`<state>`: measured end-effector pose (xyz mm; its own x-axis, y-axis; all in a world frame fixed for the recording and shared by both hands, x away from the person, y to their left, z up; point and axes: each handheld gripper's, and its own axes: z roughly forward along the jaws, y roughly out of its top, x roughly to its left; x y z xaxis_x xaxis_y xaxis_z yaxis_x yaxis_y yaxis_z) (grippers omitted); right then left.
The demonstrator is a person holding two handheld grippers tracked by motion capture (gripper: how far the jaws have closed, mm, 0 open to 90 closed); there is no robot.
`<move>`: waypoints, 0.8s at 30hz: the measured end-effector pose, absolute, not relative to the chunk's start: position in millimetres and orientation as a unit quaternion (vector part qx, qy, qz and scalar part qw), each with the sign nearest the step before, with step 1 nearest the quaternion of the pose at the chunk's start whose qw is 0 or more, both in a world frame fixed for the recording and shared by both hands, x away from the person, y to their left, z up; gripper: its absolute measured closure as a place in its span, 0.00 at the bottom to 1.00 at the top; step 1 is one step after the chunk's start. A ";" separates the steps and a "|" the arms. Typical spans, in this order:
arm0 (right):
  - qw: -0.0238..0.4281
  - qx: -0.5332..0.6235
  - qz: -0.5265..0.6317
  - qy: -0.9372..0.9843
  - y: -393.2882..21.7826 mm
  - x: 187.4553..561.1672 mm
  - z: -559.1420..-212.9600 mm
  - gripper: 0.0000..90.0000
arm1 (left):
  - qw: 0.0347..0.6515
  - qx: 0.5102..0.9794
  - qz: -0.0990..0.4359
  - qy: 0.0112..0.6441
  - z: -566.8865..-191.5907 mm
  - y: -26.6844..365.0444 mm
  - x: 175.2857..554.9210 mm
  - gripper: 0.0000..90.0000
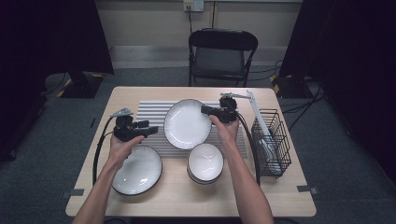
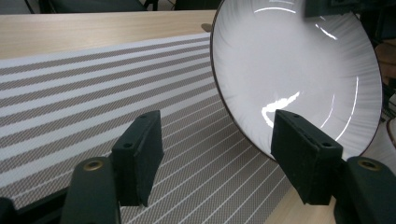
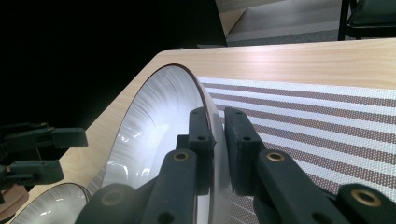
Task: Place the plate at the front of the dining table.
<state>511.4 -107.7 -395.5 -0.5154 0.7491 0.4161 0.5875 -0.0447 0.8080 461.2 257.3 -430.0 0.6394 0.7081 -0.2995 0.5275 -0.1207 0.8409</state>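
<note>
My right gripper (image 1: 204,110) (image 3: 219,135) is shut on the right rim of a white plate (image 1: 187,123) (image 3: 154,126) with a dark edge. It holds the plate tilted up over the striped mat (image 1: 149,112) (image 2: 93,93). At the mat's left edge my left gripper (image 1: 152,130) (image 2: 217,126) is open and points towards the plate (image 2: 299,60), with only the mat showing between its jaws. The plate's lower rim lies just beyond the right-hand jaw in the left gripper view. In the right gripper view the left gripper (image 3: 46,154) appears apart from the plate.
A second white plate (image 1: 137,170) (image 3: 56,205) lies flat on the wooden table (image 1: 187,196) under my left forearm. Stacked white bowls (image 1: 205,161) sit in front of the mat. A black wire rack (image 1: 271,140) stands at the right edge, and a folding chair (image 1: 222,51) behind the table.
</note>
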 end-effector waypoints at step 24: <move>0.065 0.521 0.506 0.684 -116.5 542.0 -427.8 0.91 | 0.489 0.760 0.092 0.418 -441.6 267.2 450.1 0.37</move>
<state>542.0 -116.5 -427.8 -0.4492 0.7784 0.4385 0.6473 -0.0548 0.7603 450.1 267.2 -441.6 0.6335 0.7254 -0.2692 0.5462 -0.1728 0.8197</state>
